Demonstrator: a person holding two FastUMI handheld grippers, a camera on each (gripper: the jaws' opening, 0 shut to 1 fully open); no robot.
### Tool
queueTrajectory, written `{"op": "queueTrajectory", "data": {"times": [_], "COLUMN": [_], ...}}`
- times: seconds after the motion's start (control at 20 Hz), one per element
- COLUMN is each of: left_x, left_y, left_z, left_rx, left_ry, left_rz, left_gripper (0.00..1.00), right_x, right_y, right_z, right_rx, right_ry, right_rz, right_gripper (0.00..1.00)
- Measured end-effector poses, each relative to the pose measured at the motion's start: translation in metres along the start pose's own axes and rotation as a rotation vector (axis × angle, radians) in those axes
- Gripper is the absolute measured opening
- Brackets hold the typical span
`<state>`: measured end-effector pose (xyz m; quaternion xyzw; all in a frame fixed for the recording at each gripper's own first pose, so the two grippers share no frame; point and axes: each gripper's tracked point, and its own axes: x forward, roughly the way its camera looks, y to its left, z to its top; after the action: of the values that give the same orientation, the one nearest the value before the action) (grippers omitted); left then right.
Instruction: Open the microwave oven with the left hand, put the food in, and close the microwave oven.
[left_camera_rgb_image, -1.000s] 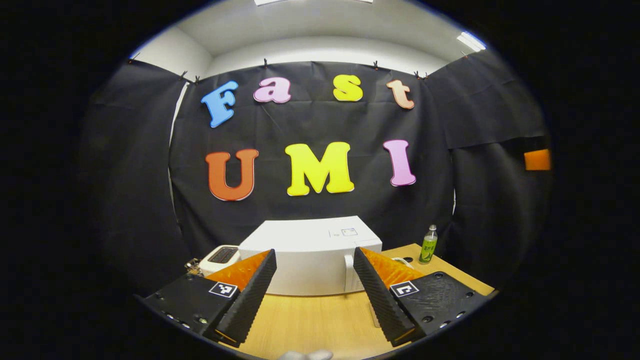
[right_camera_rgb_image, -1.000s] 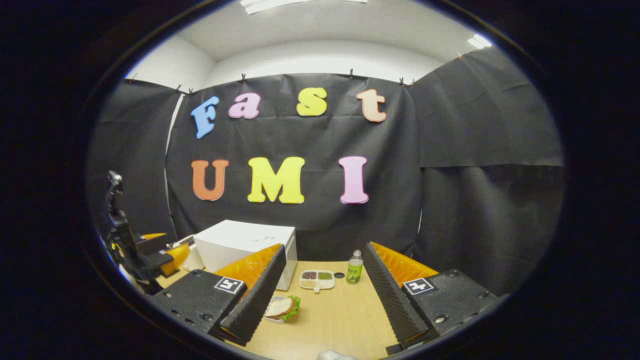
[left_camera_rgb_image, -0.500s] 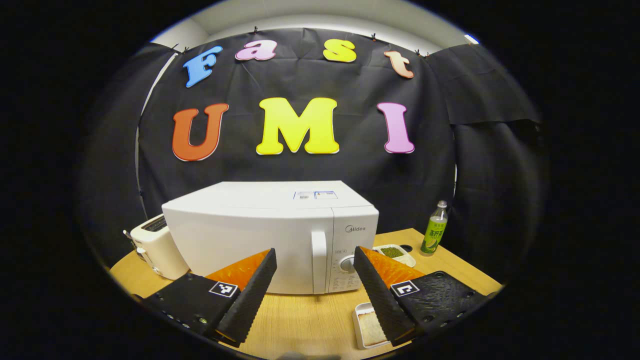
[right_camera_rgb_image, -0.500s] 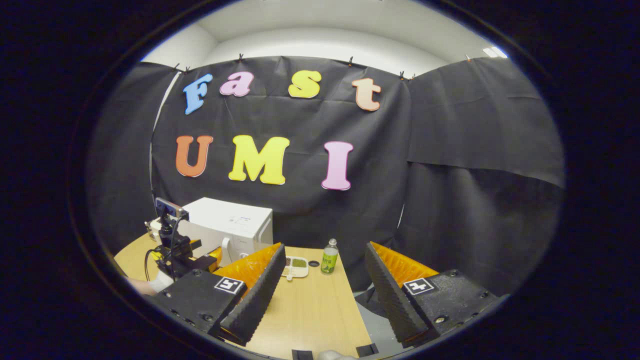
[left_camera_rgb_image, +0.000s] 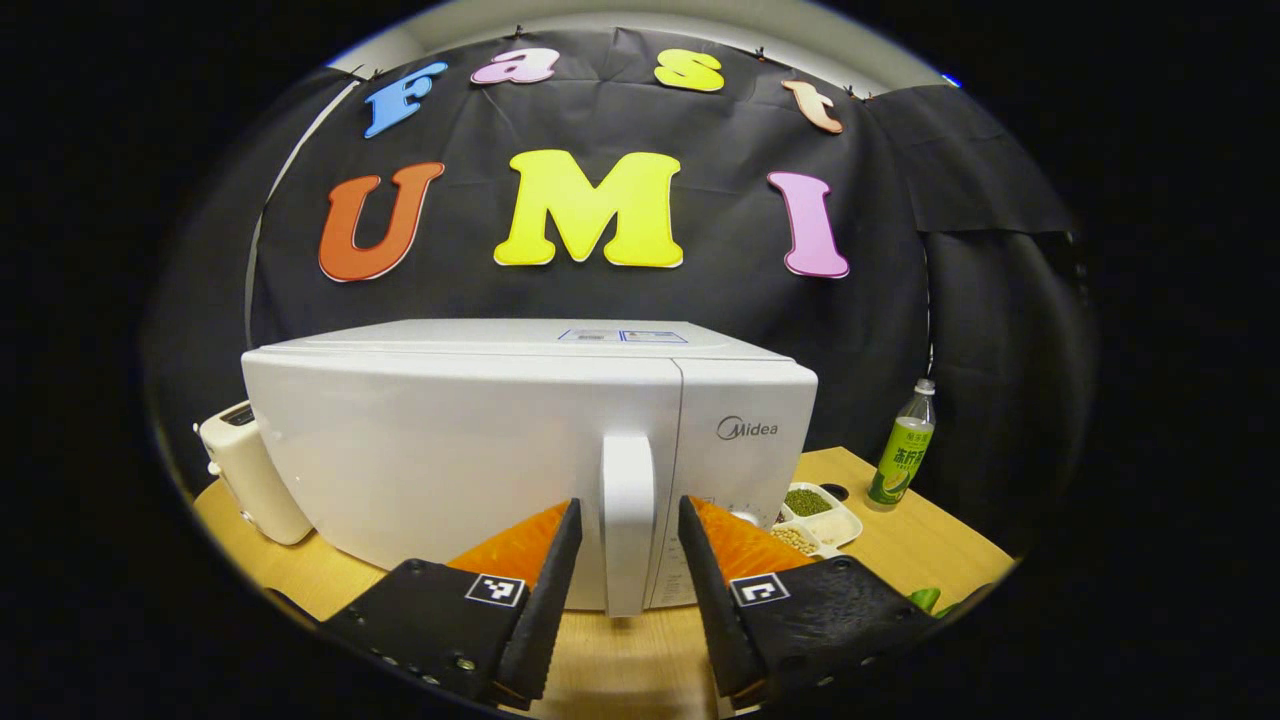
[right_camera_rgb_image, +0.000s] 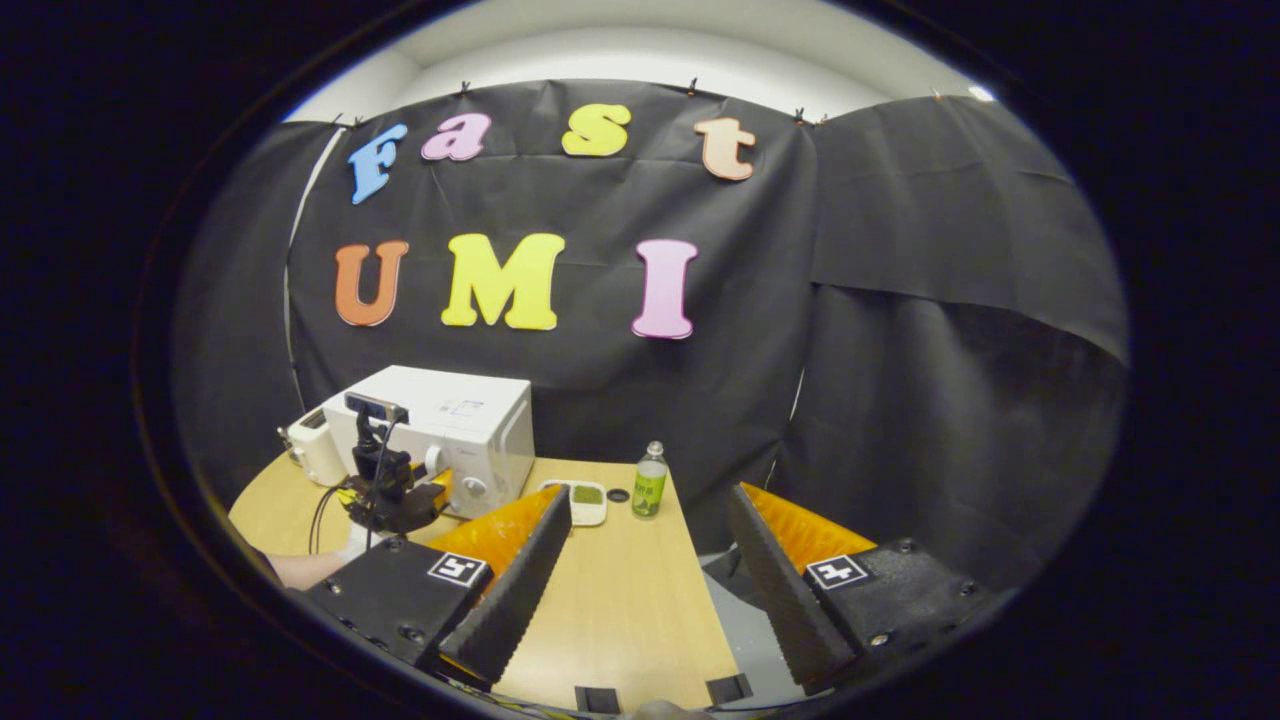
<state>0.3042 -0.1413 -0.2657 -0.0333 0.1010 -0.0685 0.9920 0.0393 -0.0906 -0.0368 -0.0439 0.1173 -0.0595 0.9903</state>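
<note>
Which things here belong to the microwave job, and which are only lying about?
For the job: microwave oven, its door handle, left gripper open around that handle.

Lying about: toaster, green bottle, divided dish of beans, table.

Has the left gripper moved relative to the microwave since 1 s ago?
Yes. The left gripper has closed in on the microwave, which looms far larger in its view; the door handle now sits between its open fingers.
</note>
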Motion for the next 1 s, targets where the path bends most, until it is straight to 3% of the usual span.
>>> {"op": "queueTrajectory", "data": {"times": [0.05, 0.3, 0.35, 0.55, 0.65, 0.7, 0.75, 1.0], "left_x": [-0.001, -0.002, -0.001, -0.009, -0.028, -0.042, -0.055, -0.114], "left_y": [-0.002, -0.001, 0.000, 0.000, 0.001, 0.003, 0.006, 0.028], "left_z": [0.000, -0.001, 0.001, -0.006, -0.008, -0.007, -0.014, -0.025], "left_rx": [-0.004, -0.016, -0.011, -0.033, -0.011, -0.003, -0.015, 0.013], "left_ry": [-0.003, 0.006, 0.004, 0.049, 0.026, 0.012, 0.028, 0.038], "left_rz": [-0.008, -0.016, -0.016, -0.020, -0.031, -0.041, -0.045, -0.046], "left_gripper": [0.32, 0.18, 0.11, 0.07, 0.04, 0.13, 0.04, 0.05], "right_x": [0.001, 0.003, 0.003, 0.000, -0.001, -0.001, -0.002, -0.007], "right_y": [0.000, 0.010, 0.011, 0.018, 0.020, 0.022, 0.026, 0.055], "right_z": [0.002, 0.007, 0.007, 0.007, 0.005, 0.003, 0.002, -0.007], "right_rx": [-0.001, -0.012, -0.010, -0.002, 0.001, -0.007, -0.013, 0.014], "right_ry": [-0.001, -0.010, -0.011, -0.018, -0.020, -0.020, -0.020, -0.014], "right_rz": [0.002, 0.032, 0.038, 0.060, 0.064, 0.065, 0.074, 0.142], "right_gripper": [0.96, 0.97, 0.97, 0.97, 0.97, 0.96, 0.96, 1.00]}}
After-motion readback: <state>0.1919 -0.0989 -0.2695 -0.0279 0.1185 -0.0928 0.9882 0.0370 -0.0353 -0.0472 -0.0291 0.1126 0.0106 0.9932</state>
